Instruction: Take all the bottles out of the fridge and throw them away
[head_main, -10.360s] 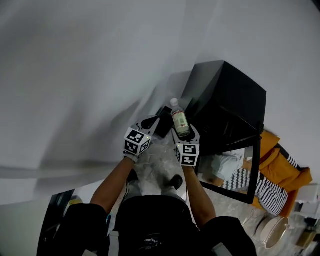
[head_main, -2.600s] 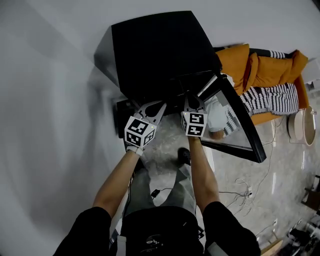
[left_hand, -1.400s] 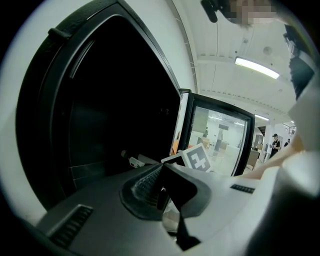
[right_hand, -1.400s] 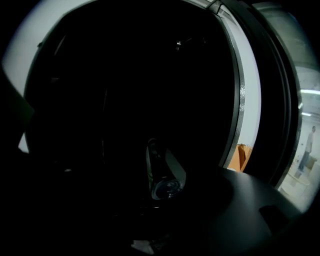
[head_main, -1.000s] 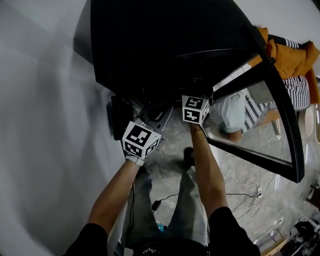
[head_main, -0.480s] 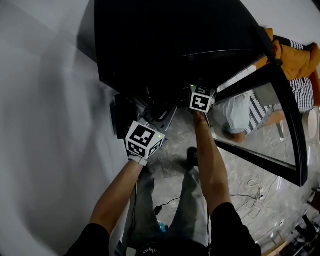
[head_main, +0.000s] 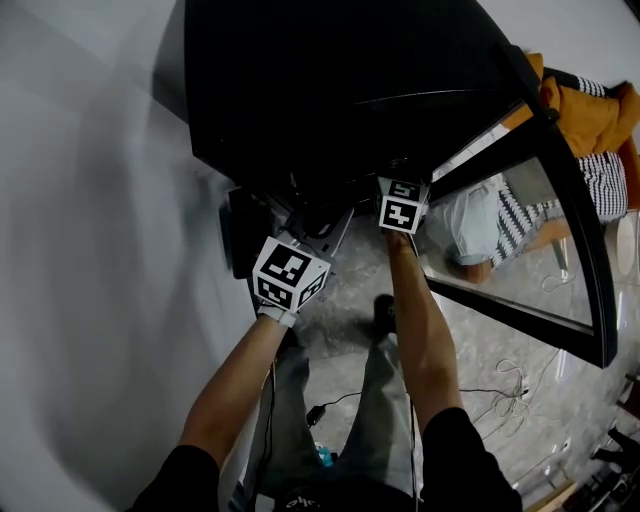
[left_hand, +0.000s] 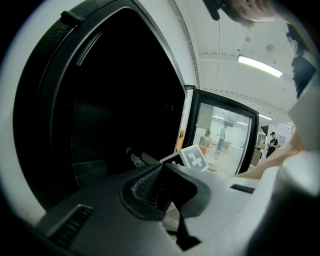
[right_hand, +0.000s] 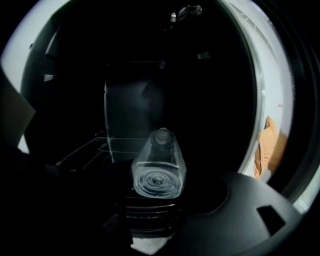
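Nearest, we see our left forearm (head_main: 235, 375) and right forearm (head_main: 425, 330) stretched out over the pale stone floor (head_main: 490, 340), where a thin cable (head_main: 505, 375) lies to the right. The left hand-held gripper (left_hand: 162, 169) hangs just outside the fridge (head_main: 330, 80), near its left front corner. It is clenched, the jaw tips meeting with nothing between them.

To its right and a little farther, the right hand-held gripper (right_hand: 172, 205) reaches in through the fridge opening, its marker cube (head_main: 402, 205) at the front edge. It is released: its jaws stand wide and have just been narrowing a little, with the bottle (right_hand: 159, 172) between them. We see dark space between the bottle and the jaw on the right, and we cannot make out any pad pressing on it.

The bottle is clear and lies on its side inside the dark fridge, ringed base toward the gripper, cap pointing to the far wall. Left of it a glass shelf (right_hand: 95, 145) shows faintly. The glass fridge door (head_main: 585, 240) stands swung open to the right. Farthest right, beyond the door, sits an orange sofa (head_main: 585, 100) with a striped cushion (head_main: 605, 185).
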